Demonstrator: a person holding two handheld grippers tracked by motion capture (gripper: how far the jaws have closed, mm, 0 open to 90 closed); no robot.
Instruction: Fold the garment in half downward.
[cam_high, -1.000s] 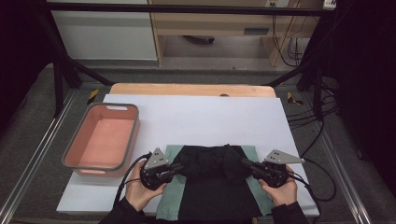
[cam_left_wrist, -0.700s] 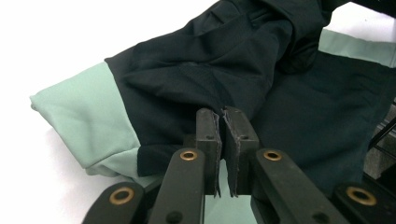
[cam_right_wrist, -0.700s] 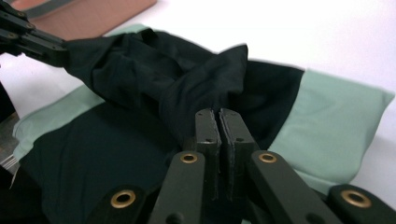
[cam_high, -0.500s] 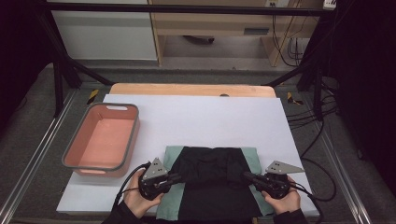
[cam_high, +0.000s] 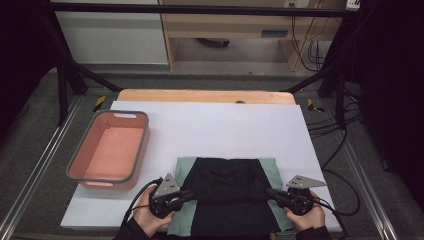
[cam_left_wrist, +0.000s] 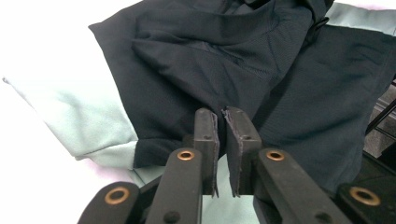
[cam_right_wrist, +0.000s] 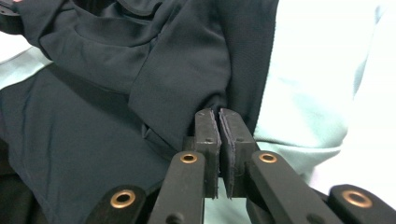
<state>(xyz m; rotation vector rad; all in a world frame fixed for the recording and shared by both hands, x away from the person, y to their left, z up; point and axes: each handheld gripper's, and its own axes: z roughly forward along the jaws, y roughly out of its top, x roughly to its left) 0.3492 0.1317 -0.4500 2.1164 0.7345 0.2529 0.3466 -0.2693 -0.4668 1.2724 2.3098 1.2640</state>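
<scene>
left claw (cam_left_wrist: 222, 114) – clamped on shirt (cam_high: 227, 192) | right claw (cam_right_wrist: 218, 113) – clamped on shirt

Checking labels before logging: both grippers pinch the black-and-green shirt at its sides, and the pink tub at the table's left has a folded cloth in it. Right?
Not quite. The high view shows the pink tub holding nothing. The rest stands: the left gripper and right gripper each pinch the black-and-green shirt at its sides.
</scene>
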